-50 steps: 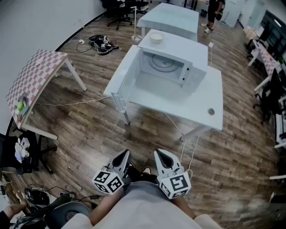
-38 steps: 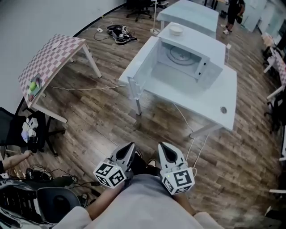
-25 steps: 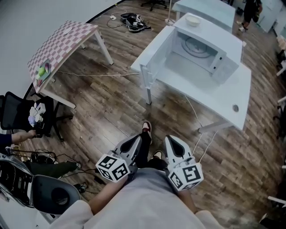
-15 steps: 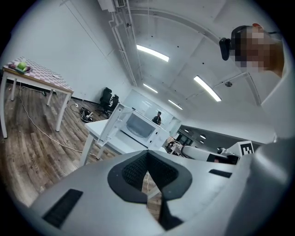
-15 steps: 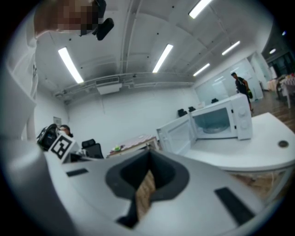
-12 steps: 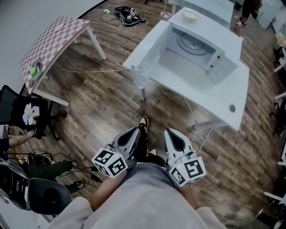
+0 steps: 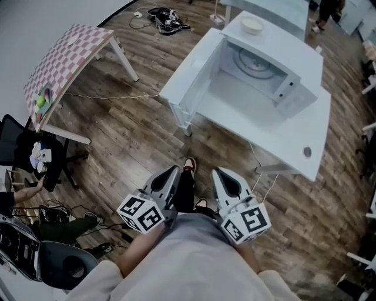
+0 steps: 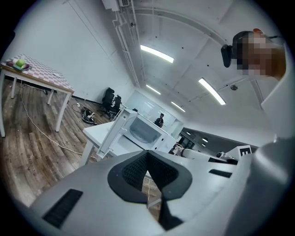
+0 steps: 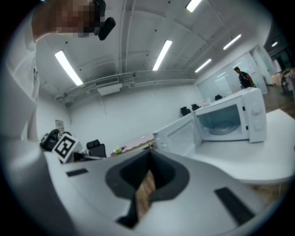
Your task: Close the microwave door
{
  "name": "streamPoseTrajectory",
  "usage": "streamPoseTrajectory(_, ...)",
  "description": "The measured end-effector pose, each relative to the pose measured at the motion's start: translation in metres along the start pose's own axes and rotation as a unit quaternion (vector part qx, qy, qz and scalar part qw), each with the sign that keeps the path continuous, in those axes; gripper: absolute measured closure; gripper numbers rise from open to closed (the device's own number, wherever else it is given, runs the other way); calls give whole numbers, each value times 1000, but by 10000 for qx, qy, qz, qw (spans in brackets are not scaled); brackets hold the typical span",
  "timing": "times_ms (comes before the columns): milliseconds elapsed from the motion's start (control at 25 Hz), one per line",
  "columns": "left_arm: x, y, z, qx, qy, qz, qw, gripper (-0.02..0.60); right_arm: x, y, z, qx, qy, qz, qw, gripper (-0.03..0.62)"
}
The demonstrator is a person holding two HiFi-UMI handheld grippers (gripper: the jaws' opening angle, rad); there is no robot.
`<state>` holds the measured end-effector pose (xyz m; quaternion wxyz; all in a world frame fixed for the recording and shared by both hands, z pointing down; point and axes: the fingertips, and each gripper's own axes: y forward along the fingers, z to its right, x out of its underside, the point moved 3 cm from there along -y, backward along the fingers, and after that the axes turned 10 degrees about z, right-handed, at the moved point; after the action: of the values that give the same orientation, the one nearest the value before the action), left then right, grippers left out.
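A white microwave stands on a white table, its door swung wide open to the left and the glass turntable visible inside. A small white bowl rests on top of it. My left gripper and right gripper are held side by side close to my body above the wooden floor, well short of the table. Both are shut and hold nothing. The left gripper view shows the microwave ahead beyond the left gripper. The right gripper view shows its open door past the right gripper.
A pink checkered table with a fruit bowl stands at the left, a black chair beside it. A white cable crosses the floor. Another white table lies behind the microwave. A small round object sits near the table's front.
My view has drawn nearer to the microwave table, which now looms larger. Both grippers have stayed shut and close to my body.
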<state>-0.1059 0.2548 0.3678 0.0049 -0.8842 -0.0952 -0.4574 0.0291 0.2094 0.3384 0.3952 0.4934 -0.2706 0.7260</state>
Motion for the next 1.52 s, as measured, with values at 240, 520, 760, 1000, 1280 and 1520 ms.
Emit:
streamPoseTrajectory(240,-18,33,-17,17,-26,-30,10000,565,-6,33,17,-22,18,-78,10000,572)
streamPoseTrajectory(520,-44,60,-37,58,13,-54,10000,565,-15,77,27,-77,-137,-199,9997,574)
streamPoseTrajectory(760,-74,80,-58,118,92,70,9999,565,-23,114,28,-114,-182,-258,9994,572)
streamPoseTrajectory(1000,-103,101,-86,177,10,256,9995,565,-35,144,34,-65,-326,-352,9988,572)
streamPoseTrajectory(1280,-126,119,-110,411,-47,192,9990,565,-45,167,48,246,-476,-408,9977,572)
streamPoseTrajectory(1520,-129,132,-125,741,71,-82,9972,565,-36,184,51,520,-453,-384,9969,572)
